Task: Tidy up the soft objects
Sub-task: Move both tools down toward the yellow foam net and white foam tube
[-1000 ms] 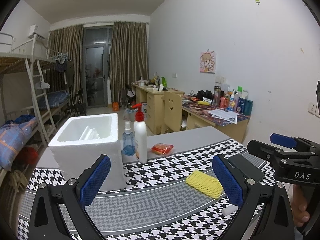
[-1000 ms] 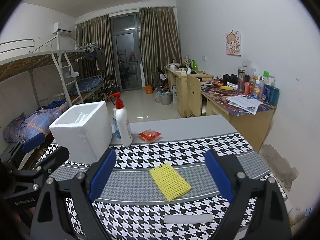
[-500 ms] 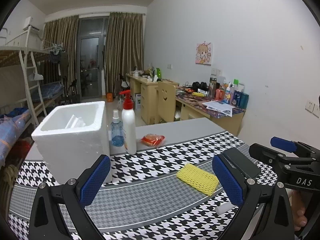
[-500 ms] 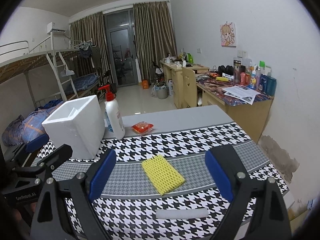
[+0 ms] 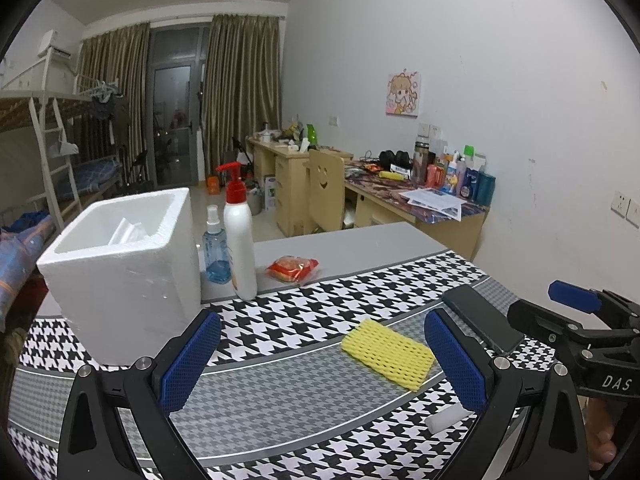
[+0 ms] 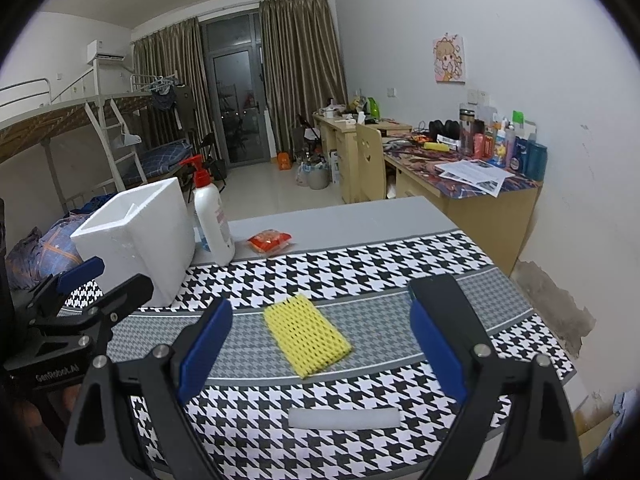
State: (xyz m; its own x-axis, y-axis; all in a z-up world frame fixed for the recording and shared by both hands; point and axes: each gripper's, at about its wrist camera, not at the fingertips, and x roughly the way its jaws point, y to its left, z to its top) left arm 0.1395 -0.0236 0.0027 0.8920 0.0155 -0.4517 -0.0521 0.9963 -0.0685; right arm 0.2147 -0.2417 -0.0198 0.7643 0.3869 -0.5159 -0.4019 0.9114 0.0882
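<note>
A yellow foam net sleeve [image 5: 387, 353] [image 6: 306, 334] lies flat on the houndstooth cloth. A white foam strip [image 6: 344, 418] [image 5: 444, 420] lies near the table's front edge. A white styrofoam box [image 5: 120, 264] [image 6: 138, 236] stands at the left with something white inside. My left gripper [image 5: 320, 364] is open above the cloth, left of the sleeve, holding nothing. My right gripper [image 6: 320, 344] is open too, hovering over the sleeve and strip with nothing between its fingers.
A white pump bottle [image 5: 239, 236] [image 6: 212, 220] and a small blue spray bottle [image 5: 216, 248] stand beside the box. An orange snack packet [image 5: 292, 268] [image 6: 269, 241] lies behind. A black phone [image 5: 482, 322] lies at the right. Desks and a bunk bed stand beyond the table.
Both grippers have shifted slightly over the table, so the sleeve and box sit a little differently in view. Both stay open; nothing on the table has moved.
</note>
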